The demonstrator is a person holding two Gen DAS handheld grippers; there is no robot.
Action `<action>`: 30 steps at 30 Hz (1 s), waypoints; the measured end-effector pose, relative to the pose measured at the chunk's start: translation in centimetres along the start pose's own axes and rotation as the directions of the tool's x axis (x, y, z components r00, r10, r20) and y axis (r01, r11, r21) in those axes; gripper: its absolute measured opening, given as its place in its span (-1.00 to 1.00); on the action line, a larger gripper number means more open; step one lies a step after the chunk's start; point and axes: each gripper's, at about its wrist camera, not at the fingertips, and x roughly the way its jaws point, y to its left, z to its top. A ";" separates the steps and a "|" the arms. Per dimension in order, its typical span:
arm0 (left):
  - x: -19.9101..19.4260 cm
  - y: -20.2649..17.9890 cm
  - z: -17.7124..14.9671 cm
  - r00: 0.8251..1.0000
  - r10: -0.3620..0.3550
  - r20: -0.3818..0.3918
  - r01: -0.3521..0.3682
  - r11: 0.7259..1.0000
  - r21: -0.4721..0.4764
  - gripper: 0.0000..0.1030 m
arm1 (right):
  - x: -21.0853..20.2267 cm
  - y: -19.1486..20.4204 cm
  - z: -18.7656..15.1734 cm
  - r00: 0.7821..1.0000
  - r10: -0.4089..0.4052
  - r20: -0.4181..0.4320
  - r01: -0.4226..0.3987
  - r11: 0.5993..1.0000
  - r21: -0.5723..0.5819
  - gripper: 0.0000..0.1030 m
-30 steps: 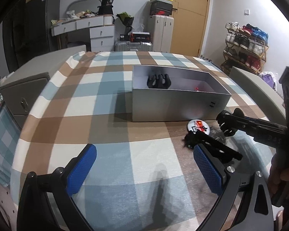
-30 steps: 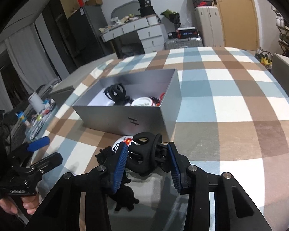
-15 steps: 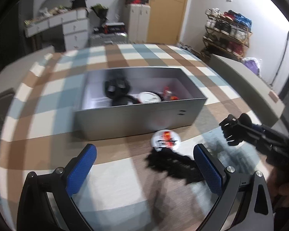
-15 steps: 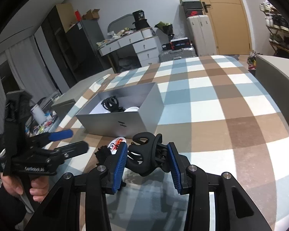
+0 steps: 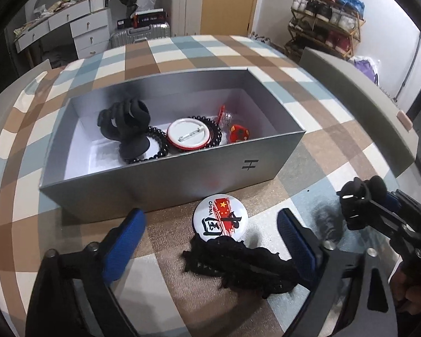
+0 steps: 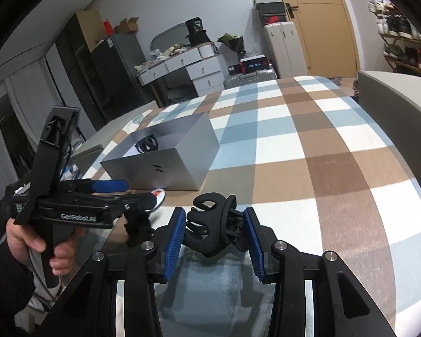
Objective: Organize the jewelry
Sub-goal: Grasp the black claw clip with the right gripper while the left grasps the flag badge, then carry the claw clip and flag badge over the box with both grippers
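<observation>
An open grey box (image 5: 182,177) on the checked tablecloth holds a black claw clip (image 5: 126,123), a black bead bracelet (image 5: 157,140), a white badge lying face down (image 5: 188,137) and small red pieces (image 5: 238,133). In front of it lie a round flag badge (image 5: 220,216) and a black lace hair tie (image 5: 238,264). My left gripper (image 5: 210,243) hangs over these two, its jaws closing, and both pieces lie between the blue pads untouched. My right gripper (image 6: 214,233) is shut on another black claw clip (image 6: 210,224), held above the table to the right of the box (image 6: 168,165).
Grey chair backs (image 5: 359,90) stand at the table's right edge, with another (image 6: 401,98) in the right wrist view. Behind the table are white drawers (image 5: 78,31), suitcases (image 5: 182,8) and a shoe rack (image 5: 322,19). A hand (image 6: 28,241) holds the left gripper's handle.
The left gripper has swung right and tipped down over the flag badge and lace hair tie, and its jaws have narrowed. The right gripper has drawn back from the box with the clip.
</observation>
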 end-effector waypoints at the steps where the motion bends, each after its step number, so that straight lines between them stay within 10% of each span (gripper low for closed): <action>1: 0.3 -0.1 0.0 1.000 -0.002 -0.015 0.002 1.000 0.004 0.60 | -0.1 0.0 -0.1 1.000 -0.002 0.001 0.002 1.000 -0.002 -0.20; 8: 1.0 -1.4 -0.1 0.998 0.051 -0.034 -0.048 0.996 0.080 0.27 | -0.3 0.3 -0.5 1.000 0.024 0.011 -0.024 1.000 -0.012 -0.20; 12: 0.7 -1.8 0.1 0.999 0.041 -0.032 -0.037 0.994 0.104 -0.28 | -0.3 0.3 -0.6 1.000 0.029 0.011 -0.029 1.000 -0.012 -0.20; 30: -3.0 -2.1 0.1 0.997 -0.030 0.066 0.023 0.994 0.107 -0.28 | -0.7 0.6 -0.4 1.000 0.015 0.016 -0.015 1.000 0.004 -0.20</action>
